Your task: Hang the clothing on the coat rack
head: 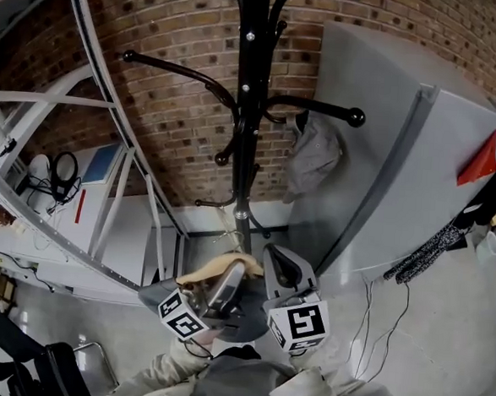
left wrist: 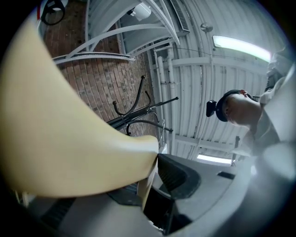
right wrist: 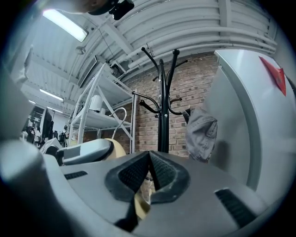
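Note:
The black coat rack (head: 248,108) stands against the brick wall, and a grey garment (head: 313,155) hangs from its right hook. Low in the head view, my left gripper (head: 228,283) is shut on a smooth cream-coloured item (head: 216,271). In the left gripper view that cream item (left wrist: 69,139) fills the left side and presses against the dark pad (left wrist: 178,176) at my left gripper (left wrist: 155,163), with the rack (left wrist: 138,118) behind. My right gripper (head: 279,264) is beside it, its pads closed together. The right gripper view shows my right gripper (right wrist: 149,158) pointing at the rack (right wrist: 163,115) and garment (right wrist: 201,134).
A tall grey cabinet (head: 403,161) with a red triangle (head: 479,158) stands right of the rack. White metal shelving (head: 103,208) runs along the left. Cables (head: 391,330) lie on the floor at the right. A chair (head: 50,365) sits at the bottom left.

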